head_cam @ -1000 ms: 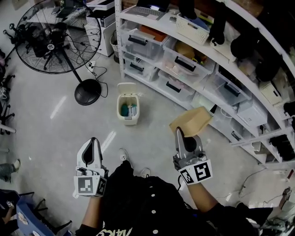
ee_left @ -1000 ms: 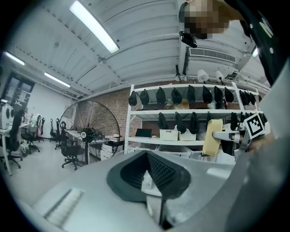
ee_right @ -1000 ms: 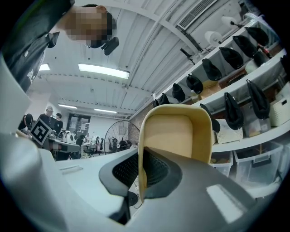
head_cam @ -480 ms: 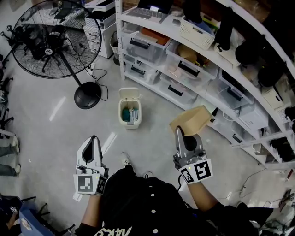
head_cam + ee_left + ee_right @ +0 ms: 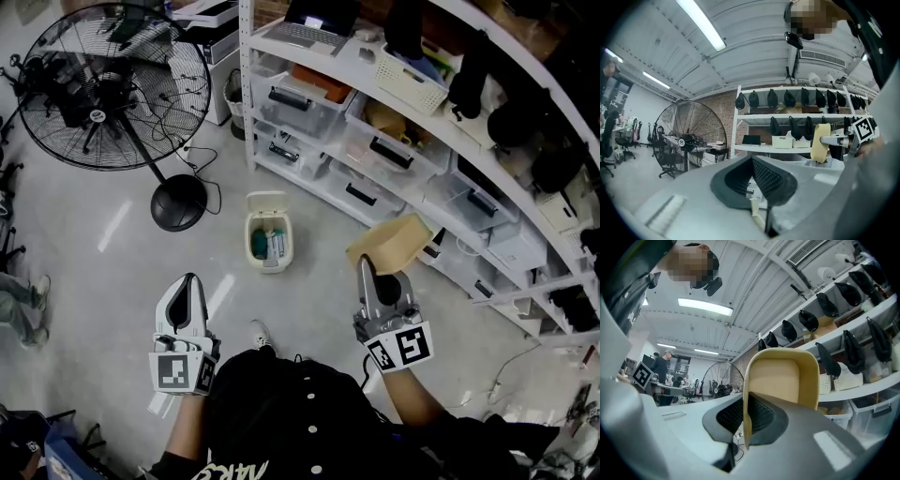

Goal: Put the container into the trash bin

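Observation:
A tan, tray-shaped container (image 5: 394,241) sticks out ahead of my right gripper (image 5: 367,267), which is shut on its near rim. In the right gripper view the container (image 5: 782,380) stands upright between the pads. The small cream trash bin (image 5: 266,232) sits on the floor ahead, lid up, with some rubbish inside, left of the container. My left gripper (image 5: 187,286) is held level at the lower left, jaws together with nothing in them. From the left gripper view (image 5: 757,180) the container (image 5: 820,143) shows far right.
A large standing fan (image 5: 103,84) with a round base (image 5: 178,202) is at the upper left. White shelving (image 5: 394,122) with clear storage boxes runs diagonally along the right. Cables lie near the fan base. The person's shoe (image 5: 260,335) is just below the bin.
Both grippers and the container have moved forward with the person; the bin, fan and shelving have slid in the view and the bin now lies a little nearer.

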Demonstrator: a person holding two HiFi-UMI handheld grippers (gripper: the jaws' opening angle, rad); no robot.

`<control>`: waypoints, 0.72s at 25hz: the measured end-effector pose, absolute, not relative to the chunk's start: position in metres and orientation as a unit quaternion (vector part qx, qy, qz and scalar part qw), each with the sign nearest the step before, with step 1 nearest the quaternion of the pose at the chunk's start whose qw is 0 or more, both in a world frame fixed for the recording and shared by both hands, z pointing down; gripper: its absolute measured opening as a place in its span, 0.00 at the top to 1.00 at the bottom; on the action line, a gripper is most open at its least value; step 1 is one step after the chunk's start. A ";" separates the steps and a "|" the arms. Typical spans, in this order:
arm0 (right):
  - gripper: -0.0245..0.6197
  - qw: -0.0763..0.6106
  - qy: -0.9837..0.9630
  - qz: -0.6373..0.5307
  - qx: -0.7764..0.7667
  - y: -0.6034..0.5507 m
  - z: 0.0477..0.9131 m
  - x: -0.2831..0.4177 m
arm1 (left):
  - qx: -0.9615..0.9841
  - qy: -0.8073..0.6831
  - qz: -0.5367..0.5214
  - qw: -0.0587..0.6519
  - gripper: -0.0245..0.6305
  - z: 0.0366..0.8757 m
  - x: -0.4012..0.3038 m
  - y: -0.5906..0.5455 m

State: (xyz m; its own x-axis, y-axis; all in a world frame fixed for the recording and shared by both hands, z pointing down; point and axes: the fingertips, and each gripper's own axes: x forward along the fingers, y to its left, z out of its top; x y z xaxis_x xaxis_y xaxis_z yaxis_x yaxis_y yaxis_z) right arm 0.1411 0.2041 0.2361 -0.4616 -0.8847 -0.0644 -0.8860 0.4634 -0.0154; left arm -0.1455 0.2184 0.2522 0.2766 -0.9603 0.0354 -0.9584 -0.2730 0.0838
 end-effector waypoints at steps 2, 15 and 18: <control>0.93 0.032 0.853 0.012 -0.520 0.197 0.235 0.136 | 0.801 -0.597 -0.012 0.038 0.96 0.253 -0.151 0.209; 0.93 0.036 0.837 0.018 -0.545 0.177 0.230 0.107 | 0.816 -0.578 -0.008 0.030 0.96 0.251 -0.186 0.172; 0.93 0.032 0.837 0.017 -0.547 0.177 0.233 0.104 | 0.816 -0.577 -0.010 0.031 0.96 0.254 -0.192 0.168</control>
State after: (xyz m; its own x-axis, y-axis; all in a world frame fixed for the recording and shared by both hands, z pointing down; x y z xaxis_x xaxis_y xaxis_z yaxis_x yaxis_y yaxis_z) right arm 0.1035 0.1767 0.2332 -0.4004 -0.9135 -0.0728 -0.9157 0.4018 -0.0062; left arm -0.1915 0.1677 0.2539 0.3335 -0.9425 0.0200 -0.9413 -0.3318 0.0617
